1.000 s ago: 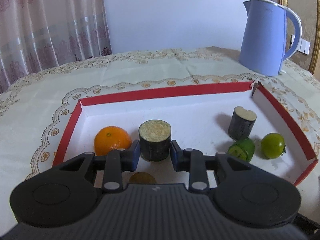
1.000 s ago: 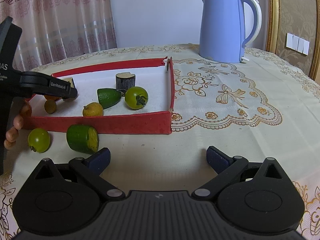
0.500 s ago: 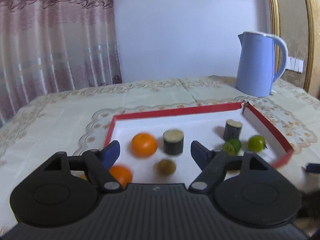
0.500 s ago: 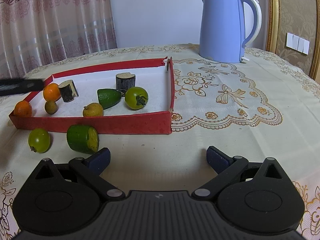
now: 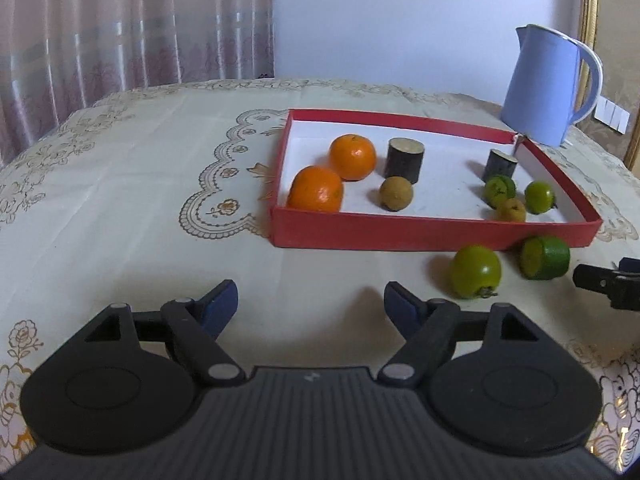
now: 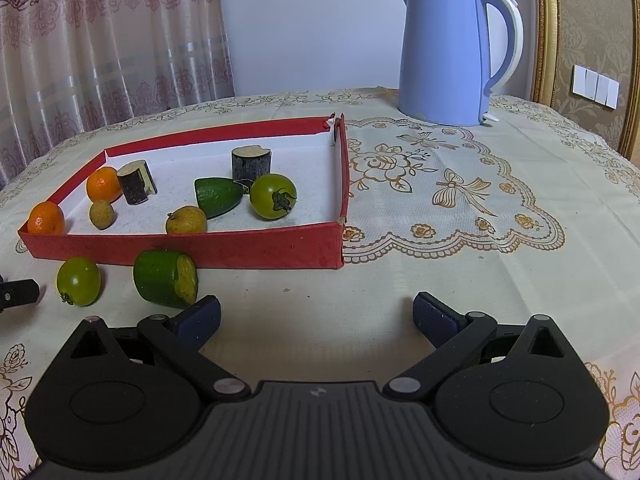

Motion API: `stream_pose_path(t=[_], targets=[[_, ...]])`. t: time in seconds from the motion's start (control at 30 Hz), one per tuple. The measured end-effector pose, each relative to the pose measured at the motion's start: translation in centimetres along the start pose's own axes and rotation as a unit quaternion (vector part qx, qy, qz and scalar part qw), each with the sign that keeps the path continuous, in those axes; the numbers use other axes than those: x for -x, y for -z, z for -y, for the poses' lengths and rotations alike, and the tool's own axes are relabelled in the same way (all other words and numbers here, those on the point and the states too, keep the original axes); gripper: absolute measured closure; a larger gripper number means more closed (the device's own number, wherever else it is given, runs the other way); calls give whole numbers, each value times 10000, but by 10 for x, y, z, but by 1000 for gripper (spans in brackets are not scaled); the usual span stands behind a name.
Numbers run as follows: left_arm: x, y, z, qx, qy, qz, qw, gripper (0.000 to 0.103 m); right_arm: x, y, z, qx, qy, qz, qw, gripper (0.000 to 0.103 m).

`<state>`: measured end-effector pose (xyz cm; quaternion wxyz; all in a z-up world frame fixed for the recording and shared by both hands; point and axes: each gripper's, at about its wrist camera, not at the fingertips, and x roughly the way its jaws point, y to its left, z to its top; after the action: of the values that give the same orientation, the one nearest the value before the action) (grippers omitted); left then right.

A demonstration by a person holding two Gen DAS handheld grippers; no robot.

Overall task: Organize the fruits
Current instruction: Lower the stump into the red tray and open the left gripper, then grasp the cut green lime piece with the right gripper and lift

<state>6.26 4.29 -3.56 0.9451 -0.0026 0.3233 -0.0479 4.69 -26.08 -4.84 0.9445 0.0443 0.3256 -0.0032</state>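
Cream embroidered tablecloth [image 6: 460,240], pink curtains [image 6: 100,40]; both grippers' jaws wide, holding nothing.

Tray [image 6: 256,250] on table [image 6: 440,280]; kettle [image 6: 448,56] behind, right. Two oranges [image 6: 103,184] in tray's left end. Tomato [image 6: 78,280], cut fruit [image 6: 164,278] before tray.

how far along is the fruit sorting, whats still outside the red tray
Mostly done: two oranges and six other pieces already lie in the red tray. Nothing is in hand: the left gripper has just opened, nothing between its fingers, and the right gripper is open and empty. Left: the green tomato and the cut green fruit, both on the tablecloth before the tray's front wall.
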Motion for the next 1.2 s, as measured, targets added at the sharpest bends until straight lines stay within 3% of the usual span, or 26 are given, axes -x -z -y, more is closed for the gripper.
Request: stream_pose_path(t=[0.3,0.37,0.5,0.6,0.83,0.97,1.1,1.2], targets=[[-6,4,3,-136,-68,111,9998,12,8,2,2,-140,-1,184,9997,0],[-8,4,5,-175,-93,68,9998,11,17,4,2,-236,-119,367,9990,0],[-9,4,6,-212,-78,31,9997,7,26,6,-11,-276,-462,320,9980,0],[-11,3,6,-264,-45,-32,9996,0,31,4,-28,-73,-391,445,9982,0],[-11,4,7,-261,-56,-46,9996,0,21,1,-59,284,-162,381,9987,1],[-12,4,7,-255,-49,-47,9997,0,14,-1,-67,370,-103,323,9987,17],[-11,4,7,-252,-44,-45,9997,0,6,-3,-72,412,-66,263,9988,22],[-11,4,7,-249,-40,-45,9997,0,-1,-3,-76,455,-66,130,9989,38]])
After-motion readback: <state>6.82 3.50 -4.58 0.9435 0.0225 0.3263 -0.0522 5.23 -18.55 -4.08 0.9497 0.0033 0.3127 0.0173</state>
